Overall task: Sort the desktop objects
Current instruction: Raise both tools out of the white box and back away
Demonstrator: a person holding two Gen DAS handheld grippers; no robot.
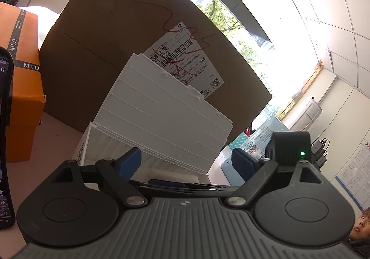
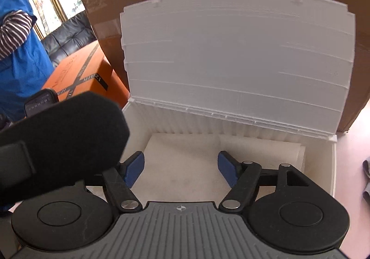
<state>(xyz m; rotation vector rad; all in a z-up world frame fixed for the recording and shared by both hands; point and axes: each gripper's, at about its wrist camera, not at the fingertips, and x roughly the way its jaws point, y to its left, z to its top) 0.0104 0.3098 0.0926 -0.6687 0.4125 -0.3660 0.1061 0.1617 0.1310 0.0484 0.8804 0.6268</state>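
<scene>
The white storage box (image 2: 231,143) stands open on the pale desk, its ribbed lid (image 2: 238,55) tipped back against the big cardboard carton (image 2: 111,11) directly behind it. The right gripper (image 2: 180,167) hangs over the box's front edge with its blue-padded fingers spread wide and nothing between them; below it the box floor shows only a pale liner, and no sorted item can be made out there. A dark rounded shape, apparently the other tool, crosses the near-left corner of the box in the right wrist view. The left gripper (image 1: 186,161) sits low, beside the box and looking up at the lid, also spread wide and empty; something blue lies just under its jaws but is too hidden to name. An orange gift box (image 1: 20,87) stands beside the carton, on the white box's far side from the right gripper. The main risk is the lid: it only leans on the carton, so a knock from either tool reaching in could tip it forward onto the gripper or shift the light box across the desk. The two tools, working close together over one corner, could also collide.
</scene>
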